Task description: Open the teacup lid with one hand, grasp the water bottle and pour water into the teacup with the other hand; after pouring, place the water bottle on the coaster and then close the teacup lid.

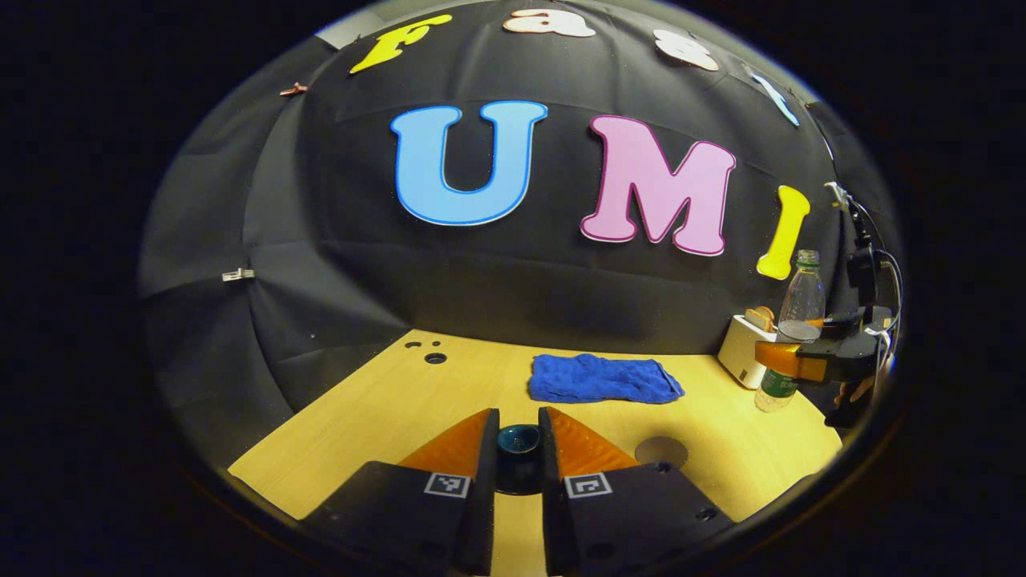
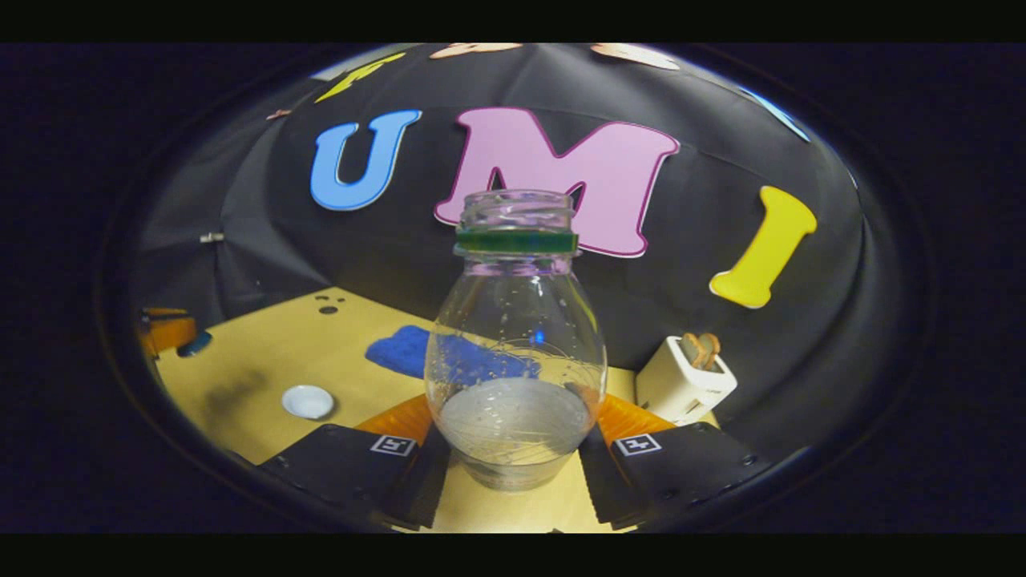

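— Right gripper (image 2: 513,461) is clamped on the water bottle (image 2: 515,361), upright and uncapped, lifted near the toaster (image 2: 685,381). Left gripper (image 1: 518,457)?

— Closed on the dark teacup lid (image 1: 518,441) above the table (image 1: 385,409).

— Then carry the bottle level to the cup, past the coaster (image 1: 661,451), and tip slowly.

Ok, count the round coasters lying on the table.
1. The coaster lies flat on the bare wood near the table's front, right of the left gripper. Others may be hidden behind the jaws.
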### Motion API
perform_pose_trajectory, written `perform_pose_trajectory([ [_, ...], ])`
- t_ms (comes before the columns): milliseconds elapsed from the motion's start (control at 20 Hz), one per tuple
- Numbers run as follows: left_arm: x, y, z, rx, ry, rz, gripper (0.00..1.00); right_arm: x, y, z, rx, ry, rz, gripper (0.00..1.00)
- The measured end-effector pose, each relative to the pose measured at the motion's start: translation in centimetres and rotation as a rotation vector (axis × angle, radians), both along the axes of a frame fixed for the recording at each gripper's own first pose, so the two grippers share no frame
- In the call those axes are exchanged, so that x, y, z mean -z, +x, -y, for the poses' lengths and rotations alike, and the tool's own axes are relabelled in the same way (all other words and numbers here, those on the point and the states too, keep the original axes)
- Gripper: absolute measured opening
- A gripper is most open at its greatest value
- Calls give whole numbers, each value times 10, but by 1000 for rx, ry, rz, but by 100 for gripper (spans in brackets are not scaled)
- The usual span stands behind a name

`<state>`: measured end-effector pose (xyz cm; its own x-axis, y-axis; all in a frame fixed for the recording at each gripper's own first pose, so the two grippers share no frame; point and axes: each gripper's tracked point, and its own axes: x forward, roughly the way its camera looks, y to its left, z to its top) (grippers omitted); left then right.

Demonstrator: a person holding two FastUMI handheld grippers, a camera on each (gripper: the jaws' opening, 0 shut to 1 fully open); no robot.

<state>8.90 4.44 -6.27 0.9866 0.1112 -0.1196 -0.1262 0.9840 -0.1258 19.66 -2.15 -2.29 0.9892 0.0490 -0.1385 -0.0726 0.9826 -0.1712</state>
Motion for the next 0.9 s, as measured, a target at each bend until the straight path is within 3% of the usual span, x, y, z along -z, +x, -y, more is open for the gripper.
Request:
perform_pose_trajectory([
  [100, -3, 9, 11, 21, 6, 13, 28, 5, -1, -12, -38, 107, 29, 75],
  [250, 2, 22, 24, 48, 14, 27, 28, 29, 21, -14, -39, 168, 41, 75],
  [500, 29, 45, 36, 92, 47, 22, 29, 80, 65, -22, -44, 187, 41, 80],
  [550, 35, 49, 38, 99, 46, 26, 25, 90, 70, -24, -39, 184, 37, 77],
  [600, 41, 53, 39, 105, 43, 25, 29, 98, 75, -26, -43, 178, 30, 77],
  [850, 65, 59, 45, 116, 10, 13, 25, 123, 88, -30, -63, 112, 17, 79],
  [900, 68, 58, 47, 115, -9, 11, 29, 126, 89, -33, -70, 112, 12, 79],
])
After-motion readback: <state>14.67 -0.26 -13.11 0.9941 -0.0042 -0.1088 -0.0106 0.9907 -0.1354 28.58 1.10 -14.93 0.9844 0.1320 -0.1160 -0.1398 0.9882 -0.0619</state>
